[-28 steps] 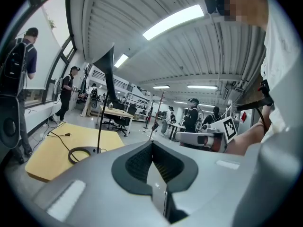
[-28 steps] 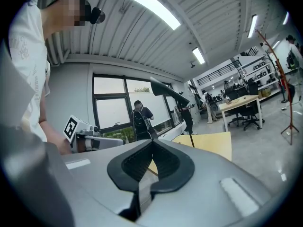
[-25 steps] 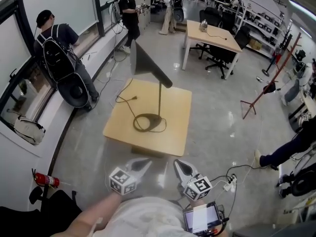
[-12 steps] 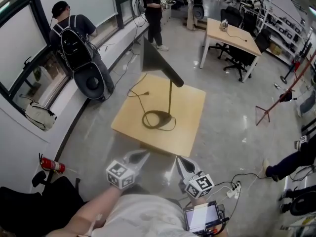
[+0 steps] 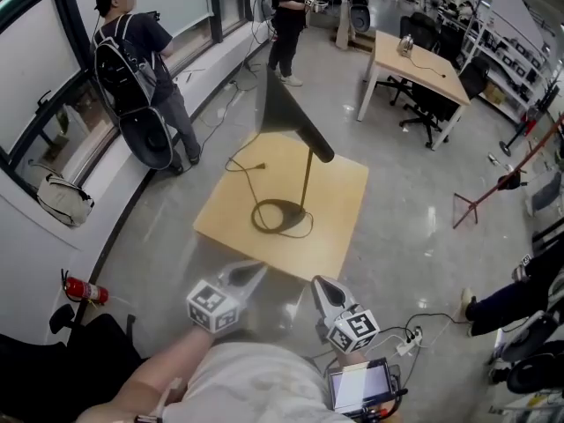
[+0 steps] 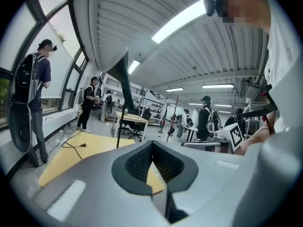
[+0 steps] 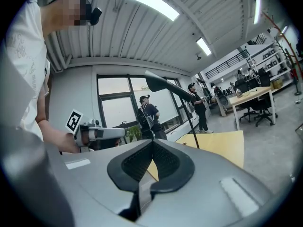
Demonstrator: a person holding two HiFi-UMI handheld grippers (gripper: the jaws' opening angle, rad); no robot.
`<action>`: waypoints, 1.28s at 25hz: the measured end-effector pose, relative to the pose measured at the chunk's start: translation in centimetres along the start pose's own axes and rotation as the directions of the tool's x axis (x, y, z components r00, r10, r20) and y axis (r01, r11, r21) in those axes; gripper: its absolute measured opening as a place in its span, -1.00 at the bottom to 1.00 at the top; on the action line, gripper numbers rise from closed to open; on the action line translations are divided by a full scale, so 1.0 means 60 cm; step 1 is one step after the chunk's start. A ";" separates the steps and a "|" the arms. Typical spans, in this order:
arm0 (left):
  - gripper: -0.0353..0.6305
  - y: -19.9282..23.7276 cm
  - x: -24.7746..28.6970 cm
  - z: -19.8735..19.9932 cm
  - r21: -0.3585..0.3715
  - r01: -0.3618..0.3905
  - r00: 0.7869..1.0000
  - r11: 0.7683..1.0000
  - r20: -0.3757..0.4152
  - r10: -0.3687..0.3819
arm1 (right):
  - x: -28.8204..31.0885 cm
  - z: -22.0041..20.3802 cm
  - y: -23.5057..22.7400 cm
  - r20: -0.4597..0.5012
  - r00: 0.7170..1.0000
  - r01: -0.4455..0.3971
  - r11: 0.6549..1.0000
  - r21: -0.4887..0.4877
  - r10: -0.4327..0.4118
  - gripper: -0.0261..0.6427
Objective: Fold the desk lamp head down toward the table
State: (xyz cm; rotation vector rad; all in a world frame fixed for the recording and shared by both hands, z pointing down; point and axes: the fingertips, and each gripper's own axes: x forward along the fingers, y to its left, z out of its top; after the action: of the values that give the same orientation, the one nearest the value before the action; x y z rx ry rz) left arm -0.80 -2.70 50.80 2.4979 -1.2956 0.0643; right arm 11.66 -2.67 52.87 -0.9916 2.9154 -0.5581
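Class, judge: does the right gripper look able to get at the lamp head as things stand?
Likely not yet: the right gripper, jaws shut, hangs short of the table, away from the lamp head. Nothing blocks the way.

Table [image 5: 339, 188]: we see a pale wood top, smooth and matt.
Lamp head [image 5: 282, 113]: we read it as dark painted metal, matt, without shine.
Lamp stem [image 5: 306, 183]: a thin metal rod; we see a dull brassy tone.
Lamp base [image 5: 275, 216]: a dark flat ring, matt like the head.
Cord [image 5: 249, 166]: black plastic sheath, smooth.
Floor [image 5: 414, 227]: grey and glossy; we see light reflected in it.
Left gripper [image 6: 152, 144]: smooth grey plastic shell, satin.
Right gripper [image 7: 152, 143]: the same grey plastic, we find.
Pads [image 6: 138, 162]: black, finely ribbed, rubbery, matt.
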 end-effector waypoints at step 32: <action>-0.89 0.155 0.110 0.060 0.027 0.211 0.976 0.977 -0.061 -0.209 | 0.169 0.066 -0.088 0.039 0.975 0.222 0.973 -0.066 -0.219 -0.89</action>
State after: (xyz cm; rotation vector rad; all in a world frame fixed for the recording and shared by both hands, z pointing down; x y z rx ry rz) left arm -4.80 -13.95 51.12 2.6249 -1.0095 0.1087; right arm 7.14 -13.89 51.96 -1.3315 2.8336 -0.4440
